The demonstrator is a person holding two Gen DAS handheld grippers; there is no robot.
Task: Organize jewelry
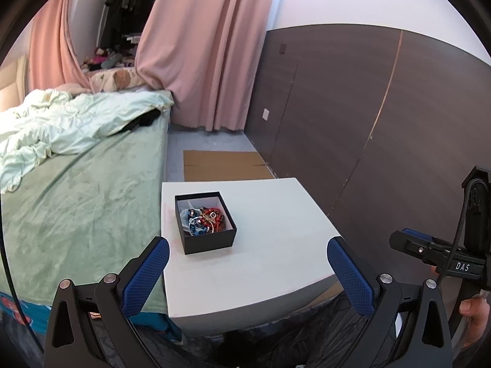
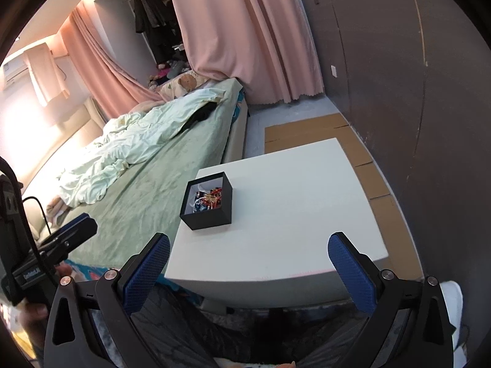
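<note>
I find the small black square box (image 1: 205, 222) of tangled red, blue and silver bead jewelry (image 1: 205, 219) sitting on the white square table (image 1: 276, 239), near its left edge beside the green-sheeted bed (image 1: 76, 202). My left gripper (image 1: 248, 271) and right gripper (image 2: 249, 268) both stand wide apart, holding nothing, on the near side, well short of the box.

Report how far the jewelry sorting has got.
Done: nothing visibly; the jewelry lies in one tangled heap inside the open black box on the white table. In hand: nothing; the left gripper and right gripper hover short of the box, jaws wide apart. Left: the whole sorting.
</note>
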